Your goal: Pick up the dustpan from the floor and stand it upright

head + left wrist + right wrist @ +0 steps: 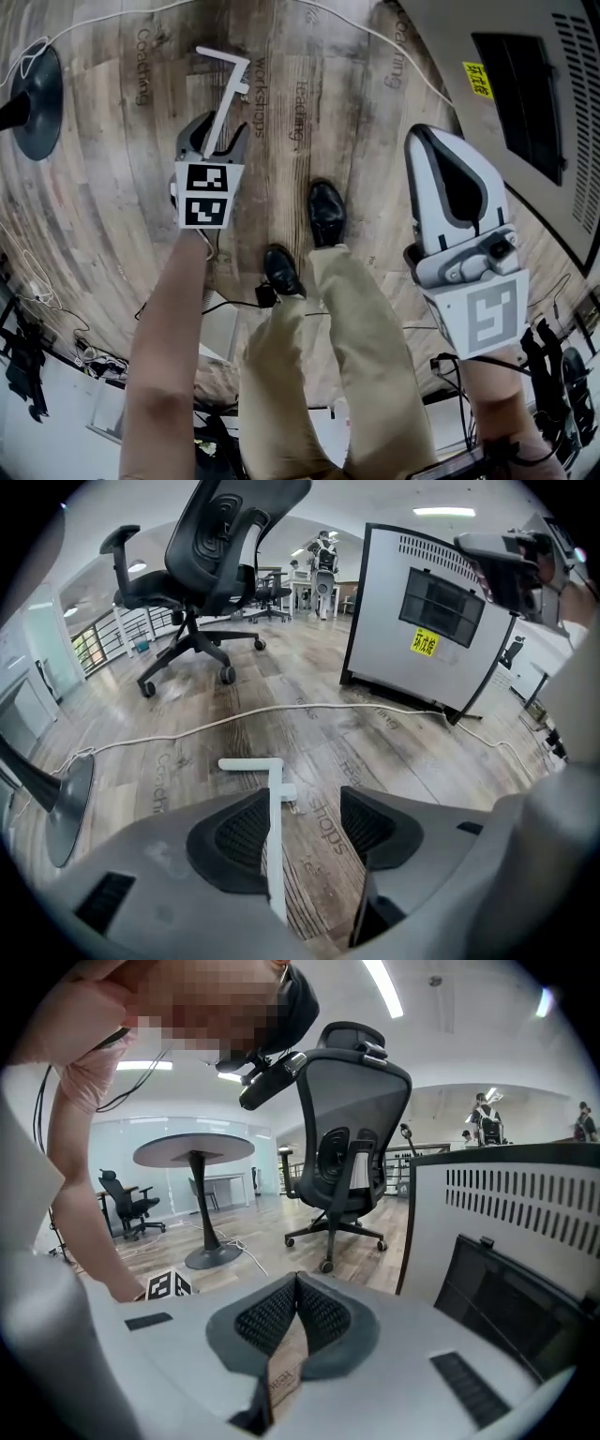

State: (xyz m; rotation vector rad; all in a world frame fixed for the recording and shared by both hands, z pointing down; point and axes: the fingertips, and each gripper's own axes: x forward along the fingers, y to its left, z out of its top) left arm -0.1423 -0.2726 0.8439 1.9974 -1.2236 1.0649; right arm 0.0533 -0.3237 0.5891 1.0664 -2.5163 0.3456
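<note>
1. The wooden floor fills the head view. A big grey cabinet stands at 2 o'clock.
2. The person's left arm is stretched out straight. It runs from 7 o'clock up toward the middle of the head view.
3. The right gripper is at 3 o'clock and points to 12 o'clock. Its jaws are pressed together with nothing between them, as the right gripper view shows.
4. The left gripper is at the end of the left arm, at 10 o'clock. It points to 12 o'clock and down at the floor. Its jaws are spread apart.
5. The white dustpan handle sits between the spread jaws. In the left gripper view the handle lies right against the left pad, and the right pad is clear of it.
6. The handle's long side runs from the jaws toward 1 o'clock. A short bar at its far end points to 9 o'clock. The pan part is hidden.
7. Two black shoes stand just right of the left gripper.
</note>
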